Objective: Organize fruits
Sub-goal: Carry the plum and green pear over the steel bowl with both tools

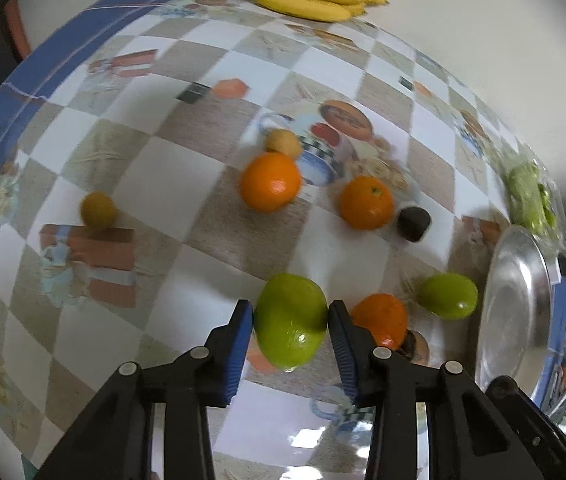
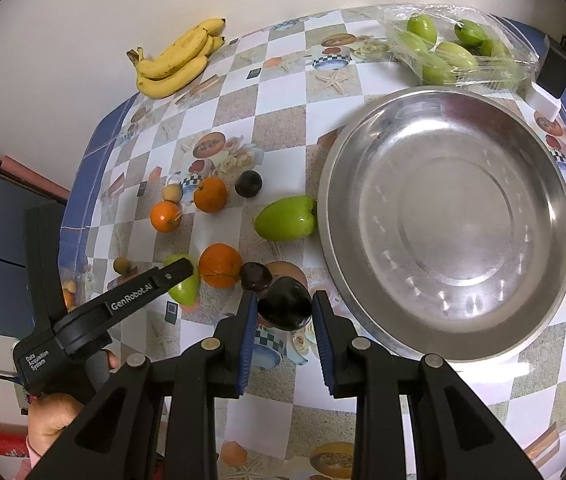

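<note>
My left gripper [image 1: 290,314] is shut on a green fruit [image 1: 290,326] above the table; it also shows in the right wrist view [image 2: 182,286]. My right gripper [image 2: 283,304] is shut on a dark plum [image 2: 285,302], held just left of the steel bowl [image 2: 447,220]. On the checked cloth lie three oranges [image 1: 270,181] [image 1: 367,202] [image 1: 379,316], another green fruit [image 2: 286,218] against the bowl rim, two more dark plums [image 2: 248,184] [image 2: 256,276] and small yellow fruits [image 1: 97,210]. The bowl holds nothing.
A banana bunch [image 2: 175,60] lies at the table's far edge by the wall. A clear bag of green fruits [image 2: 447,50] sits behind the bowl, next to a black and white box [image 2: 551,76]. The table's blue edge [image 2: 83,168] drops off on the left.
</note>
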Tool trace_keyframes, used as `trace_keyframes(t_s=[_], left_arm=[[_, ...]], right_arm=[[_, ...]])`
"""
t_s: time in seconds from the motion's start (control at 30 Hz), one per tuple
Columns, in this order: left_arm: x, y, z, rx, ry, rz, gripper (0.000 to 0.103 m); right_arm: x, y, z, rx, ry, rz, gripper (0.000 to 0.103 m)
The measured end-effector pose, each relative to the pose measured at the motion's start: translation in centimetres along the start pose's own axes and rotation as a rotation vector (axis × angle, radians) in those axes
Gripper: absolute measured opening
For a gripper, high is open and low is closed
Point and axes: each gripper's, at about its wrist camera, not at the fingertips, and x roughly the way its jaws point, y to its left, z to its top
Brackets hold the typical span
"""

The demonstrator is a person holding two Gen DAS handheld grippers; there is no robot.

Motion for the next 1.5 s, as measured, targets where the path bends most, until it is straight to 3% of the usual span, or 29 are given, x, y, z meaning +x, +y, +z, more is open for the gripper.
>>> trace_keyframes(t_s=[0.33,0.53,0.7,1.0,1.17,1.27,1.5], left_arm=[[-3.7,-1.0,0.4,0.023,-0.114,-0.024,0.041],[-5.5,-5.3,-0.1,0.139,-0.152,-0.053,0.042],[-5.6,-11.1,-1.5,0.312,-0.139,-0.076,0.042],[-3.4,-20.9,-4.8,0.553,-0.106,-0.074,0.042],[-0.8,-21.9,-5.8,0.562,-0.071,-0.09,0.042],[0.8,-21.8,-6.3,0.573,-0.042,-0.063,0.042],[1.4,-21.5,-6.7,0.581,-0.025,-0.072,0.042]], right_arm=[[-1.0,-1.5,0.6,0.036,-0.03,-0.027,0.029],[-2.4,-6.2,1.8,0.135,-0.095,-0.174,0.029],[-2.7,-10.7,2.1,0.251,-0.1,-0.238,0.029],[-3.6,-14.7,2.1,0.346,-0.123,-0.312,0.029],[-3.4,-15.8,1.8,0.37,-0.116,-0.33,0.03],[-2.8,-16.1,1.6,0.377,-0.1,-0.332,0.03],[-1.8,-15.9,1.6,0.359,-0.083,-0.358,0.03]])
